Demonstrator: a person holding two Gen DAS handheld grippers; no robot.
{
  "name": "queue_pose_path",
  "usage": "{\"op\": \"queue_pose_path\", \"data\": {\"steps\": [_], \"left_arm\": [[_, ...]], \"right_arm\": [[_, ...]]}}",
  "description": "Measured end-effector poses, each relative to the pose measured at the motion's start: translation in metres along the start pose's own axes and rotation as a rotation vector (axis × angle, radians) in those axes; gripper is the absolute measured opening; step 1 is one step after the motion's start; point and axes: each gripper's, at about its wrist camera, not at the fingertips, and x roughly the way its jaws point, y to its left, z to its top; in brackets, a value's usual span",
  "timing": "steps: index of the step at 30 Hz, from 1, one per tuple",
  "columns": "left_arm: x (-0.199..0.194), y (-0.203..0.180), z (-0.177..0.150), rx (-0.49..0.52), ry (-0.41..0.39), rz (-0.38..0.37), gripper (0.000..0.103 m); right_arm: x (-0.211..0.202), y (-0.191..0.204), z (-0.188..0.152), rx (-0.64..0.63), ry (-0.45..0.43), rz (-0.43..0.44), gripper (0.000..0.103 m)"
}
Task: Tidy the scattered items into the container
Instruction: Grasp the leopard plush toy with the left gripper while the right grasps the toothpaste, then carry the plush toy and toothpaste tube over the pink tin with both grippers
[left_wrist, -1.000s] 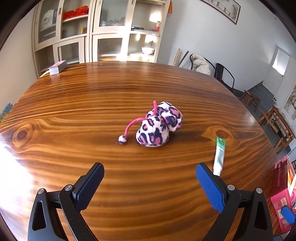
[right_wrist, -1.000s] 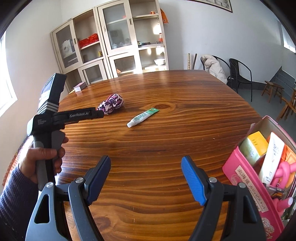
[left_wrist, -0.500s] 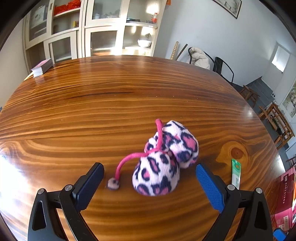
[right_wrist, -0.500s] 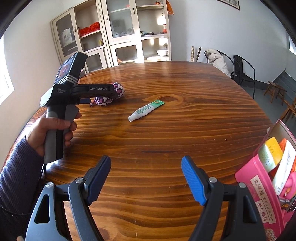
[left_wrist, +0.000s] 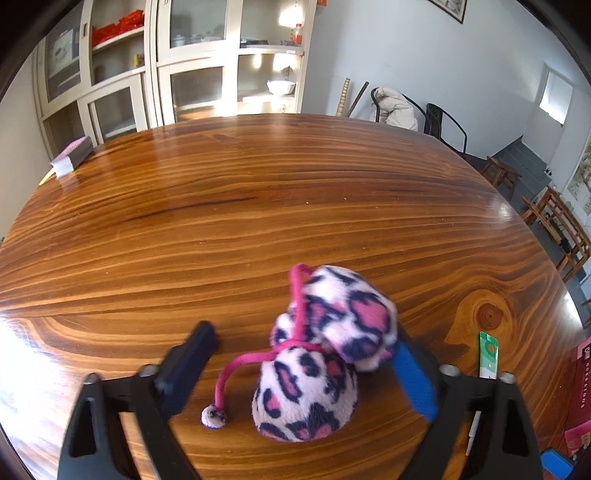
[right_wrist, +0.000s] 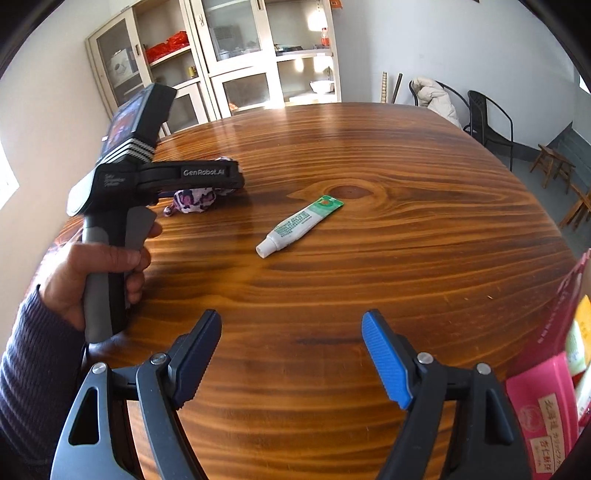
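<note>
A pink leopard-print plush item (left_wrist: 321, 354) with a pink cord lies on the wooden table (left_wrist: 258, 206), between the fingers of my left gripper (left_wrist: 306, 365). The jaws are open; the right blue pad touches the plush, the left finger stands apart. In the right wrist view the left gripper body covers most of the plush (right_wrist: 194, 199). A green-and-white toothpaste tube (right_wrist: 299, 225) lies mid-table; it also shows in the left wrist view (left_wrist: 487, 354). My right gripper (right_wrist: 291, 350) is open and empty above the table. The pink container (right_wrist: 550, 398) holds several items at the right.
A small book (left_wrist: 72, 158) lies at the table's far left edge. Glass cabinets (left_wrist: 207, 62) stand behind the table. Chairs (right_wrist: 491, 118) and wooden stools (left_wrist: 554, 218) stand to the right.
My left gripper has moved forward so the plush item now sits between its fingers, and the jaws have narrowed around it. My right gripper has shifted slightly left; the container has slid toward the frame edge.
</note>
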Motion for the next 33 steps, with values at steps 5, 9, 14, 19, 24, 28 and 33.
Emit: {"op": "queue_pose_path", "data": {"steps": [5,9,14,19,24,28,33], "left_arm": [[-0.003,-0.001,-0.001,0.000,-0.010,0.036,0.052],[-0.004,0.000,-0.001,-0.011,-0.012,0.047,0.052],[-0.001,0.001,-0.002,-0.019,-0.010,0.048,0.052],[0.001,0.000,-0.001,-0.017,-0.008,0.052,0.052],[0.001,0.001,-0.001,-0.017,-0.008,0.052,0.052],[0.001,0.000,-0.002,-0.022,-0.008,0.049,0.052],[-0.005,-0.007,-0.004,-0.009,-0.021,0.039,0.052]], "right_arm": [[0.018,0.002,0.015,0.009,0.013,-0.010,0.082],[0.032,0.006,0.026,0.015,0.020,-0.017,0.077],[0.052,0.016,0.041,-0.004,0.026,-0.063,0.064],[0.067,0.026,0.053,-0.039,0.022,-0.142,0.057],[0.064,0.020,0.051,-0.035,0.015,-0.159,0.038],[0.051,0.003,0.043,-0.008,0.008,-0.161,0.020],[0.039,-0.015,0.028,0.021,0.001,-0.116,0.020]]}}
